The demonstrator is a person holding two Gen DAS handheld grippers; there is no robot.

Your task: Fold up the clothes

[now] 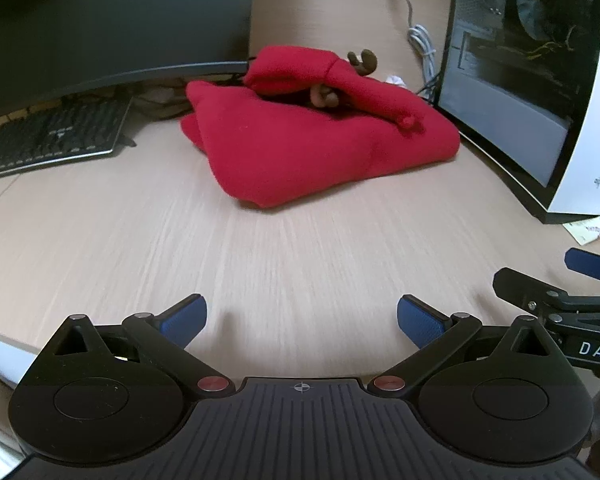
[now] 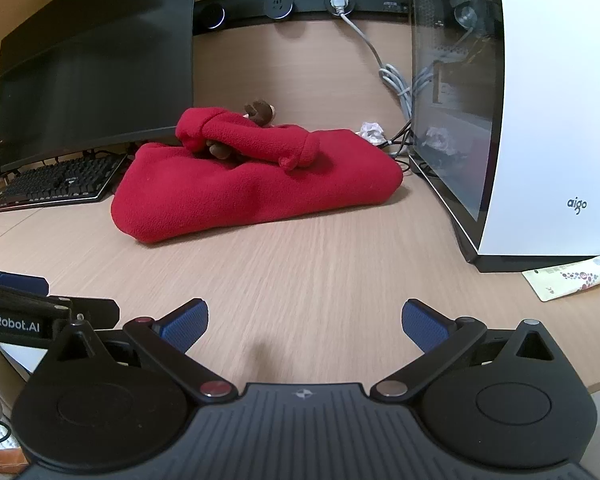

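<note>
The left gripper (image 1: 302, 322) and right gripper (image 2: 305, 324) are hovering released above the near desk (image 2: 320, 264). Farther off, the folded red garment (image 2: 256, 184) is lying with its long axis running left-right, between monitor (image 2: 96, 68) and computer case (image 2: 540, 120).

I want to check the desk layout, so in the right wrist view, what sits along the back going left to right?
Black keyboard → folded red fleece garment → crumpled white paper → white computer case with glass side panel.
</note>
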